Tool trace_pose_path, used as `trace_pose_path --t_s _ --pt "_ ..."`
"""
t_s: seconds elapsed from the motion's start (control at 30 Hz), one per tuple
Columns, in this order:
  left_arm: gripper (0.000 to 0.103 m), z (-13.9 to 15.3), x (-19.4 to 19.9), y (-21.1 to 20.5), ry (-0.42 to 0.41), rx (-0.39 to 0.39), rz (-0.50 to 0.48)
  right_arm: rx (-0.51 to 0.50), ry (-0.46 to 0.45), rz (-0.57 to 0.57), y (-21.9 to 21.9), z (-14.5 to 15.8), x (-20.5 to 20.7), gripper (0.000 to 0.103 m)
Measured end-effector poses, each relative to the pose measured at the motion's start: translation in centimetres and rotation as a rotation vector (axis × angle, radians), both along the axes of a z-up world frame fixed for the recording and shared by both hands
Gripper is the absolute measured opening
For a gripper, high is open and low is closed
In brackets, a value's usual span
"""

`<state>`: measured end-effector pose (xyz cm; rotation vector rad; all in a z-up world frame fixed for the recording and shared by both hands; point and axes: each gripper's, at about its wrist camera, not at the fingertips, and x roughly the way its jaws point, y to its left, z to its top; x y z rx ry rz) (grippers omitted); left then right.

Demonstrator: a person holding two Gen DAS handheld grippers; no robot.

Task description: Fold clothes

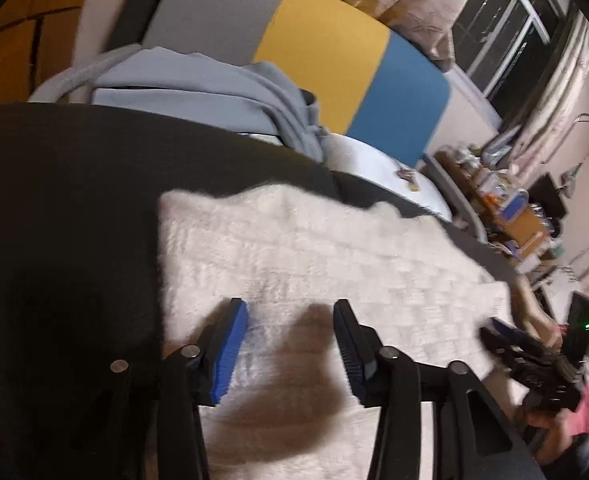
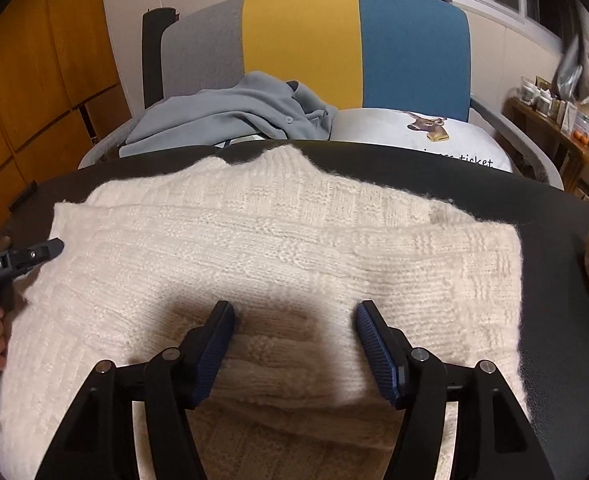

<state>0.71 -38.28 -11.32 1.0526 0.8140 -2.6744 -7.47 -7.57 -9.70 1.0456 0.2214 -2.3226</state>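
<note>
Left gripper (image 1: 290, 344): fingers spread wide, nothing held, hovering over near-left part of cream knit sweater (image 2: 278, 256). Sweater lies flat on dark bench (image 1: 62, 208), sleeve looks folded across body, collar at far edge. Right gripper (image 2: 294, 344): fingers wide apart too, empty, above near-middle of knit. Grey-blue garment (image 2: 230, 120) heaped far-left on striped chair (image 2: 374, 48), white printed cushion (image 2: 414, 140) beside it. Judgement: for clean fold, pinch both layers at matching edge corners, lift evenly; thick knit slips, sags.
</note>
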Motion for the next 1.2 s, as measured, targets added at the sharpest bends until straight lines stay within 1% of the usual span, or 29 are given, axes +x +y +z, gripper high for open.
trace_pose_path --t_s 0.1,0.2,0.27,0.3,0.47,0.57,0.6,0.7,0.8,0.9,0.97,1.03,1.1,1.17,1.2 --pt "0.047 1.2 -0.3 -1.3 0.052 0.052 0.003 -0.02 -0.012 0.007 -0.2 0.0 -0.5 0.069" --pt "0.048 1.3 -1.3 -2.7 0.047 0.045 0.021 -0.036 -0.022 0.02 -0.4 0.0 -0.5 0.074" --pt "0.047 -0.3 -2.7 -3.6 -0.025 0.01 0.041 -0.04 -0.023 0.025 -0.5 0.0 -0.4 0.076" --pt "0.04 -1.1 -3.5 -4.0 -0.062 -0.008 0.052 -0.041 -0.024 0.027 -0.5 0.0 -0.4 0.076" --pt "0.04 -1.1 -3.3 -2.6 -0.074 -0.127 0.076 -0.054 -0.028 0.032 -0.5 0.0 -0.4 0.078" --pt "0.043 0.1 -3.8 -1.8 -0.126 -0.179 0.084 -0.058 -0.031 0.035 -0.5 0.0 -0.4 0.079" --pt "0.046 0.4 -4.4 -1.3 -0.12 -0.182 0.062 -0.058 -0.032 0.037 -0.5 0.0 -0.4 0.08" --pt "0.047 1.5 -6.5 0.5 -0.093 -0.187 -0.013 -0.076 -0.04 0.049 -0.5 0.2 -0.4 0.084" --pt "0.047 2.5 -8.5 2.2 -0.066 -0.192 -0.088 -0.138 -0.04 0.071 -0.3 1.7 -0.6 0.083" --pt "0.047 3.5 -10.6 4.0 -0.039 -0.197 -0.163 -0.201 -0.032 0.144 -1.2 4.0 -1.8 0.083" --pt "0.047 4.2 -12.0 5.2 -0.021 -0.2 -0.213 -0.24 -0.075 0.202 -2.4 4.6 -3.4 0.083" --pt "0.047 3.6 -13.9 5.9 -0.059 -0.205 -0.269 -0.25 -0.123 0.245 -3.8 4.2 -5.4 0.082" --pt "0.047 2.4 -15.3 6.6 -0.111 -0.227 -0.317 -0.223 -0.147 0.255 -4.9 3.3 -7.0 0.082" --pt "0.049 0.5 -16.9 7.0 -0.207 -0.284 -0.304 -0.212 -0.19 0.247 -5.6 1.9 -8.9 0.082" --pt "0.049 -0.4 -17.1 6.6 -0.214 -0.268 -0.287 -0.2 -0.206 0.236 -5.8 1.3 -9.6 0.082"
